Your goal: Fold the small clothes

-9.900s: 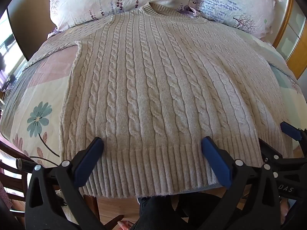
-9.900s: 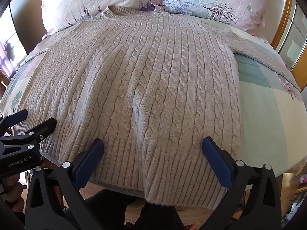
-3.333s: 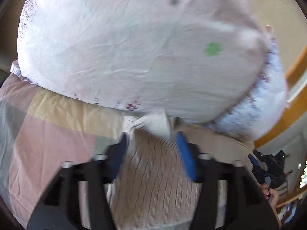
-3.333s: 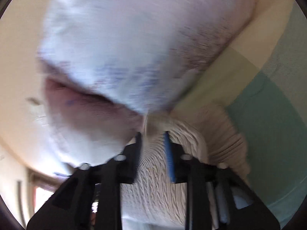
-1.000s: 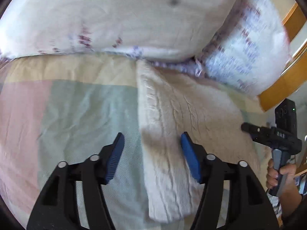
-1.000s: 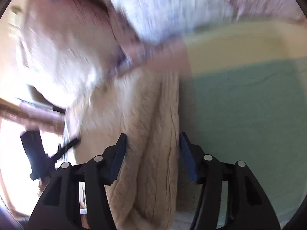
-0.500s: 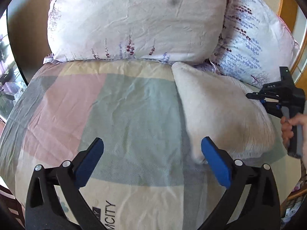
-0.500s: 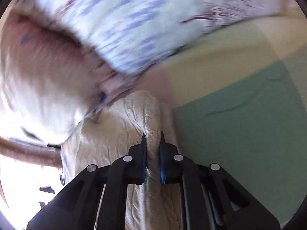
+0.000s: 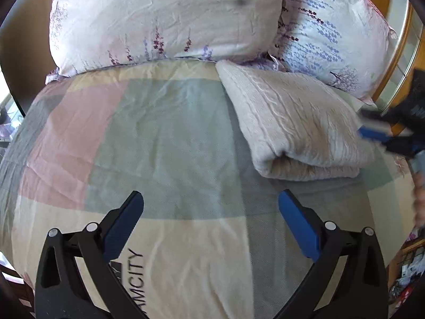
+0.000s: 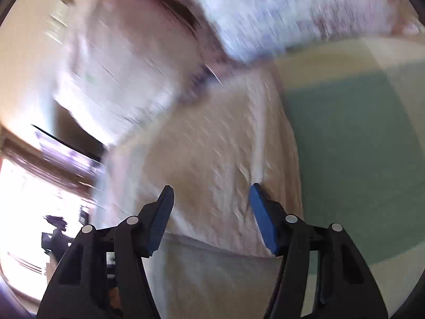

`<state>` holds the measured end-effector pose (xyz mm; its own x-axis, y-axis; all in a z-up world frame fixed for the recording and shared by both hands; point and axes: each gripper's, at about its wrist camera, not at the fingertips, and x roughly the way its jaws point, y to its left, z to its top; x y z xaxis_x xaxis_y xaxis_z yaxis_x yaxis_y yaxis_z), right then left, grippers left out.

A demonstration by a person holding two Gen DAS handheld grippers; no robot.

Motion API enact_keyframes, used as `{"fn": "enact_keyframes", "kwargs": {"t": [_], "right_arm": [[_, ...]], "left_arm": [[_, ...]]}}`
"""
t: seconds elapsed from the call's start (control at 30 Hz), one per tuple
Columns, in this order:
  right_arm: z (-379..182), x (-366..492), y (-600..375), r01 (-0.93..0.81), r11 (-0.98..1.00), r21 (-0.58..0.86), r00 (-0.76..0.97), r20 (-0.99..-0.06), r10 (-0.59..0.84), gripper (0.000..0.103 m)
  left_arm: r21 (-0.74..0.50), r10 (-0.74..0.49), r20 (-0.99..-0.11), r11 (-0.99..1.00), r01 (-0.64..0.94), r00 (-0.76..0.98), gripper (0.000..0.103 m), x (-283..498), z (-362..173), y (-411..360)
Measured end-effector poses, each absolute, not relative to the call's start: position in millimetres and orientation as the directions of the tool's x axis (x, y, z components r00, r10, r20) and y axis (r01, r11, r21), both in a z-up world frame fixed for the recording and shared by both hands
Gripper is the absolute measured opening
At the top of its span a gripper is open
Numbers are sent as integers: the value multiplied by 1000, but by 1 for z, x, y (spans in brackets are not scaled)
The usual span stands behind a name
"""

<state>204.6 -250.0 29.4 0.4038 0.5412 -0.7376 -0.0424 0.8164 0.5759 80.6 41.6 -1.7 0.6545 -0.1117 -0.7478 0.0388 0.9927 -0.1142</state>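
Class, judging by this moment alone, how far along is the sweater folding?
Done: the sweater lies folded in a compact bundle beside the pillows. In hand: nothing; the left gripper and right gripper both have open, empty jaws. Left: apparently nothing; no other garment shows.

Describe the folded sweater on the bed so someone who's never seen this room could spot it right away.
Start at the two floral pillows at the head of the bed, then drop to the patchwork quilt below them. The folded sweater lies on the quilt's right side, its far corner tucked against the pillows. It is the only plain beige, cable-knit bundle there; everything around it is smooth printed cotton.
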Motion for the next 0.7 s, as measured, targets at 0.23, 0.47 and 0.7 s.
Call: {"fn": "enact_keyframes", "kwargs": {"t": [0.23,0.47,0.7], "right_arm": [[35,184,-258,30,840,541,511,-731,453,75],[8,112,-240,-25,986,165,516,-842,154,92],[-11,101,-220,-65,997,42,489,-870,69,102]], "left_arm": [[-106,-131,-748,991,78,651,101,79,-8,16],[-85,-93,-801,995,42,591,101,87,-31,-4],[-2,-27,-817,999,45,576,101,82,-42,-13]]}}
